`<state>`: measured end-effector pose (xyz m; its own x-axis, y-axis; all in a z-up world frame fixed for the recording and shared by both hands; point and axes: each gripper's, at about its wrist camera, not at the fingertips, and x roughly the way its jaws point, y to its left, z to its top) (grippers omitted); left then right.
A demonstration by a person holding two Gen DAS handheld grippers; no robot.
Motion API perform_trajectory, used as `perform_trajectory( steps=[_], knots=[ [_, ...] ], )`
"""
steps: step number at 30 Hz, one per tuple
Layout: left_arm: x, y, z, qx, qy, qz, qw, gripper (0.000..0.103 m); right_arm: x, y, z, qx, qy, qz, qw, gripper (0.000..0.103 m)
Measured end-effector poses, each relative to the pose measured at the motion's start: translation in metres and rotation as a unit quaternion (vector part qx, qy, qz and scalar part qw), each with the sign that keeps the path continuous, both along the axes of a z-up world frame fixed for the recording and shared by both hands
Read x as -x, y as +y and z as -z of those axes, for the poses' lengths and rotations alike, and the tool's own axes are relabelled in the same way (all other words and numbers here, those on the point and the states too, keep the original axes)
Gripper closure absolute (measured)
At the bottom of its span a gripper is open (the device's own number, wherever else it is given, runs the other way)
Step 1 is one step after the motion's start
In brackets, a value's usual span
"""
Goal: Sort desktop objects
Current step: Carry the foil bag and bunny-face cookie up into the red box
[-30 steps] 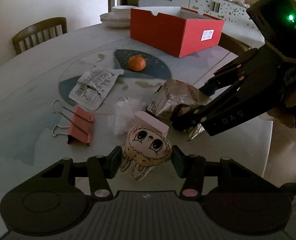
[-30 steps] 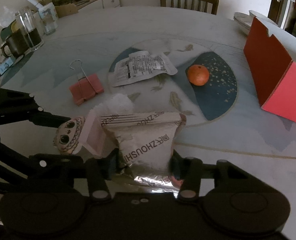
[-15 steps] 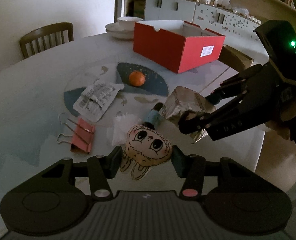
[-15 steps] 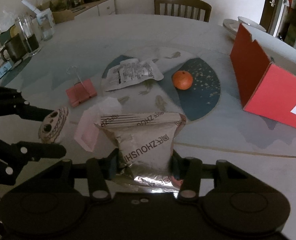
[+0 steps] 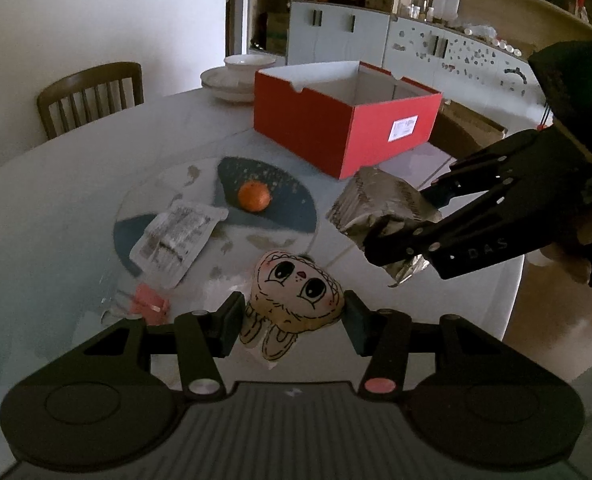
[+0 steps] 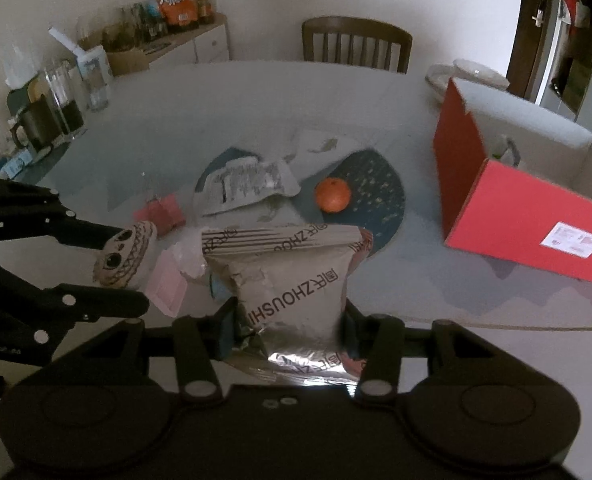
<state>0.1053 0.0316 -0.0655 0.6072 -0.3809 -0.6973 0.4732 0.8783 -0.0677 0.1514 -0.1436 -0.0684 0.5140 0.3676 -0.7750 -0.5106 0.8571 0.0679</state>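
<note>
Left gripper (image 5: 292,316) clamped on toy (image 5: 296,292), right gripper (image 6: 288,320) on foil bag (image 6: 292,280); could collide converging above box (image 5: 347,120).

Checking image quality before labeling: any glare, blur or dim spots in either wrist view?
Left wrist: dim overall, fisheye bends the table edge, pink binder clip smeared. Right wrist: hot glare on the foil snack bag bottom, table items soft, corners vignetted.

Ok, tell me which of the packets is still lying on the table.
The flat white packet with black print, beside the orange. The silver packet is up in the right gripper, the cartoon-face one in the left gripper.
</note>
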Motion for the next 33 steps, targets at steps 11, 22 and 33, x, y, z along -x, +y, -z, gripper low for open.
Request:
perform_trajectory(
  steps=[11, 22, 33],
  knots=[
    [-0.021, -0.04, -0.027, 0.006, -0.011, -0.012, 0.9999, 0.051, -0.019, -0.046, -0.036, -0.015, -0.026, -0.001, 1.0, 0.054],
    [-0.054, -0.076, -0.041, 0.01, -0.015, -0.04, 0.999, 0.051, -0.059, -0.101, -0.057, -0.018, -0.036, 0.014, 0.999, 0.054],
    [-0.095, -0.118, -0.058, 0.014, -0.023, -0.05, 0.9984, 0.051, -0.102, -0.16, -0.072, -0.023, -0.049, 0.031, 0.998, 0.054]
  ],
)
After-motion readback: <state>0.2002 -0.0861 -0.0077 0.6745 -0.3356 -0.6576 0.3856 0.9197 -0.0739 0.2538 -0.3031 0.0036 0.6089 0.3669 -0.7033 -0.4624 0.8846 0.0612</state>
